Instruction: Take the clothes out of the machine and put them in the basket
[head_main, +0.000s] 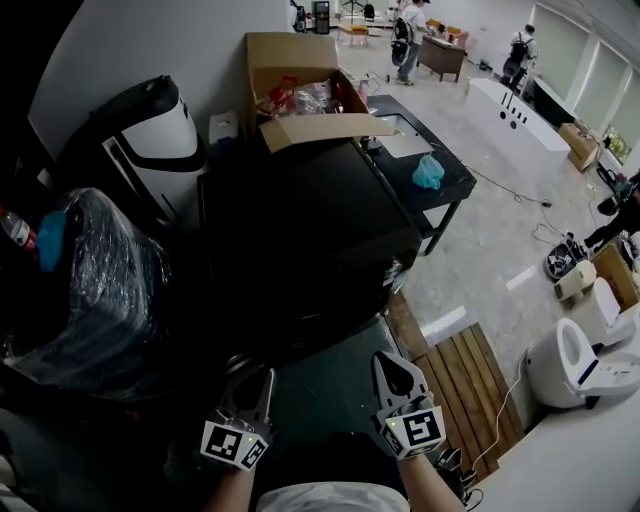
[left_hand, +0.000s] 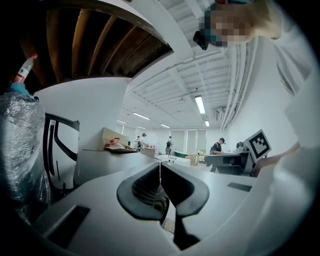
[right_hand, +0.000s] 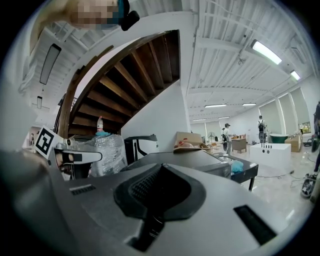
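The machine (head_main: 300, 235) is a big dark box in the middle of the head view, and I see only its closed top. It shows as a grey box (left_hand: 107, 162) ahead in the left gripper view and beyond the jaws (right_hand: 192, 159) in the right gripper view. No clothes and no basket are in sight. My left gripper (head_main: 262, 382) and right gripper (head_main: 392, 368) hover side by side at the bottom, just short of the machine's near edge. Both point level at it. The left gripper (left_hand: 160, 172) and the right gripper (right_hand: 160, 172) are shut, jaws together with nothing between them.
An open cardboard box (head_main: 300, 90) sits behind the machine. A plastic-wrapped bundle (head_main: 95, 290) and a white-and-black appliance (head_main: 155, 140) stand to the left. A black table (head_main: 445, 195) with a teal bag (head_main: 428, 172) is at the right, wooden slats (head_main: 470, 395) lower right. People stand far back.
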